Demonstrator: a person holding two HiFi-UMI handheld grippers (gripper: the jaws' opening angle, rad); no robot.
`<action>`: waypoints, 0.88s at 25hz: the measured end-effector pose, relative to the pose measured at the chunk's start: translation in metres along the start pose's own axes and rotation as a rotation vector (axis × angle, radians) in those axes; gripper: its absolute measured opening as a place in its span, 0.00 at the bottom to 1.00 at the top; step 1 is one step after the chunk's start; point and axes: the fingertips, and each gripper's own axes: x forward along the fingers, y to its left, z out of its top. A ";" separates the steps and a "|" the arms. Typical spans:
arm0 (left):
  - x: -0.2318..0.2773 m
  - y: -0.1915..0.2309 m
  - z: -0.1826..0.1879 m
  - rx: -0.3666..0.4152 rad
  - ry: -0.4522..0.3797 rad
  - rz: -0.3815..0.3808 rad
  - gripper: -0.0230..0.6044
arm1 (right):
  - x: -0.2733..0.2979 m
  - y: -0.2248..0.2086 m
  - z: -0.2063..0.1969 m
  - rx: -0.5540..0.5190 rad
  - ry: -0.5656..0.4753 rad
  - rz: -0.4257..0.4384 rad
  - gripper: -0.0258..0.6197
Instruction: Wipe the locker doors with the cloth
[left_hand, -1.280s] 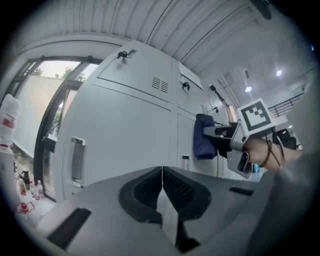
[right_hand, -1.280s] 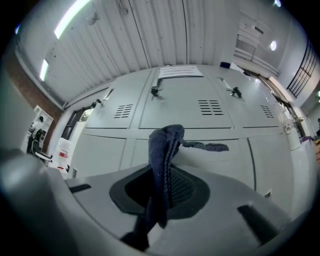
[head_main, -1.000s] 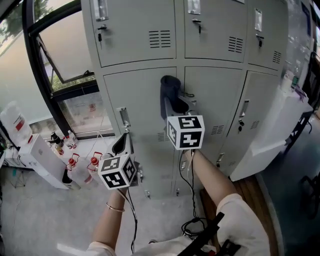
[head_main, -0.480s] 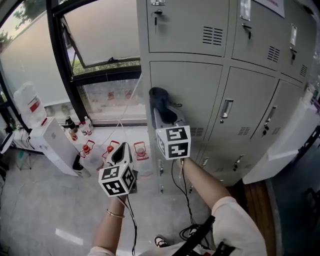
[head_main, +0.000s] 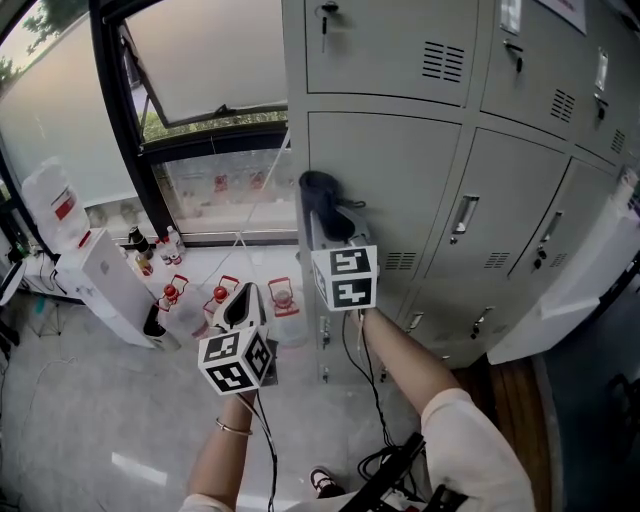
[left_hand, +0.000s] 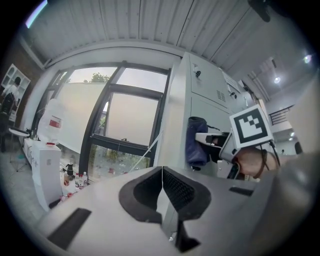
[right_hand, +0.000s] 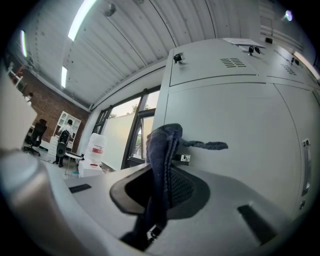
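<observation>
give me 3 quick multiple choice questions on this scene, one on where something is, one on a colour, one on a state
1. Where is the cloth?
A. in the right gripper
B. in the left gripper
C. in neither gripper

2. What colour is the cloth?
A. white
B. dark blue
C. red

3. How do the left gripper's jaws stand?
A. wide apart
B. shut on the cloth
C. shut on nothing

Answers:
1 A: the cloth hangs between the right gripper's jaws, up by a locker door.
2 B: it shows dark blue against the grey door.
3 C: the left gripper view shows its jaws meeting with nothing between them.
</observation>
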 end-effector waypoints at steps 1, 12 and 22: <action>0.002 -0.002 -0.002 -0.001 0.003 -0.004 0.05 | 0.001 -0.002 -0.001 0.000 0.000 -0.003 0.12; 0.021 -0.036 -0.008 0.001 0.023 -0.035 0.05 | -0.013 -0.036 -0.006 0.015 -0.007 -0.023 0.12; 0.047 -0.113 -0.013 0.004 0.030 -0.121 0.05 | -0.054 -0.128 -0.012 0.012 0.010 -0.134 0.12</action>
